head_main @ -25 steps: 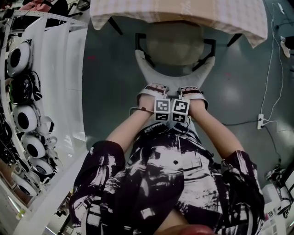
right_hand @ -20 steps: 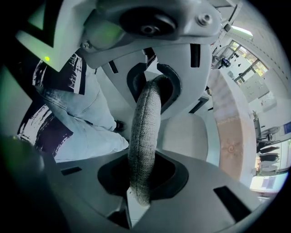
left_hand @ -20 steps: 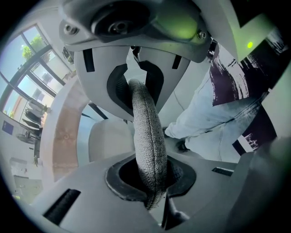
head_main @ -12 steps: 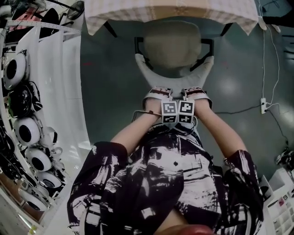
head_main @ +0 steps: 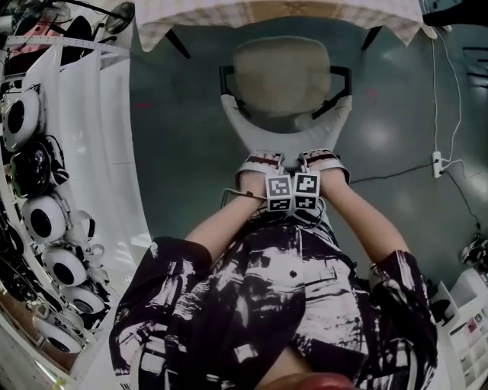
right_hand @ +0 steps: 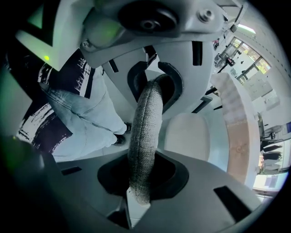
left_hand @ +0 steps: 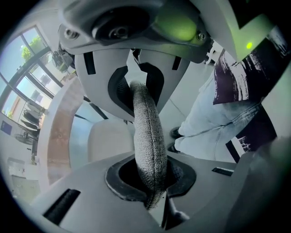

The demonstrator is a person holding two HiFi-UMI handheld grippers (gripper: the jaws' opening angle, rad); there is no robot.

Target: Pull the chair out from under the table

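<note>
The chair (head_main: 282, 76) is seen on the grey floor (head_main: 175, 137) just in front of the cloth-covered bench (head_main: 198, 17), between the bench's dark legs. The far edge of its pale seat lies close to the hanging hem of the cloth. Open floor is seen on both sides of the chair. White shelving (head_main: 84, 152) loaded with round devices runs along the left, well apart from the armrest on that side. A power strip (head_main: 437, 161) and its white cable lie on the floor to the right, also well apart. Behind the chair the room is taken up by the person, whose legs are seen near the backrest (head_main: 242, 126).

Both forearms are stretched forward and down, side by side, and are brought close together at the middle of the backrest's top rim. The marker cubes are held just beside each other, and both grippers are pointed steeply downward.

The jaws of the left gripper (left_hand: 146, 136) are pressed nearly together, and the thin, grey woven rim of the backrest is pinched between them. The right gripper (right_hand: 146, 136) is likewise clamped on the same rim, just beside the left one, with the padded edge running through its jaws from one to the other.
</note>
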